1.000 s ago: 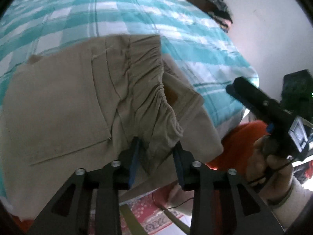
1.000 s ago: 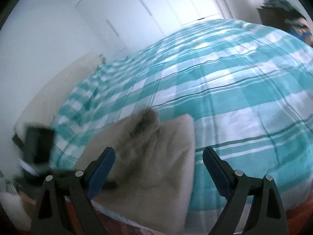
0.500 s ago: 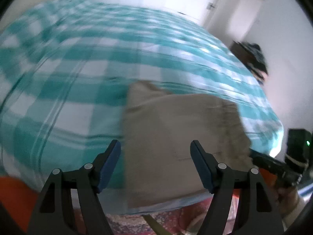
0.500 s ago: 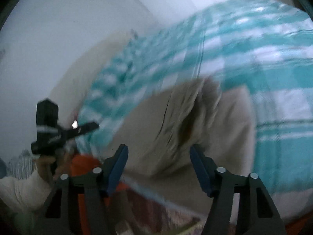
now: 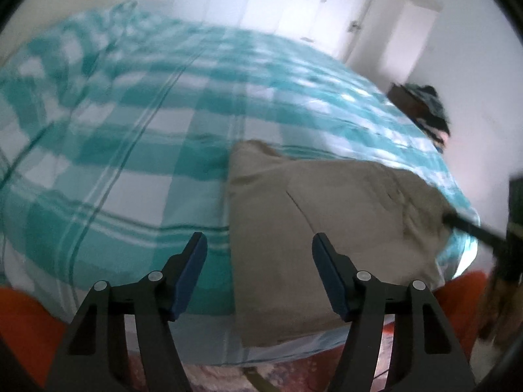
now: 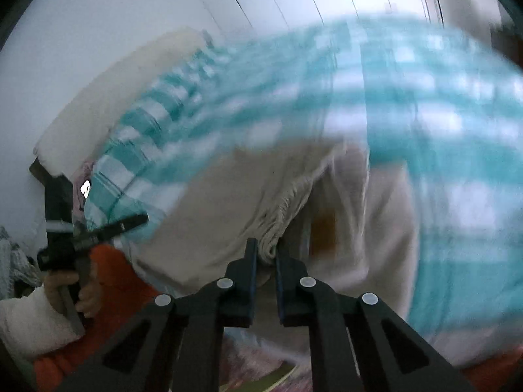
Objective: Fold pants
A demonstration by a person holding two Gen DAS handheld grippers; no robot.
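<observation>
Pants point(image 5: 327, 225), beige and already doubled into a compact block, lie on the near edge of the bed point(image 5: 137, 150), hanging a little over its side. Starting on my left: my left gripper point(image 5: 258, 271) hovers with its fingers spread wide and nothing between them, the left border of the cloth just ahead of the gap. I judge this one should come down flat on that border to pin it while the other side moves, so the stack does not slide off the edge. Moving right, my right gripper point(image 6: 264, 254) has its fingers drawn in tight on the gathered elastic waistband point(image 6: 281, 215). To do this fold well I would lift only enough to clear the layer beneath, carry the waistband straight across toward the left border, and keep the edges lined up before letting go; the bunched elastic looks likely to twist. The bed wears a teal and white checked cover. Behind it stand pale wardrobe doors point(image 5: 294, 6) and a white wall, a dark heap point(image 5: 425, 107) sits at the far right, and both views are smeared with motion.
</observation>
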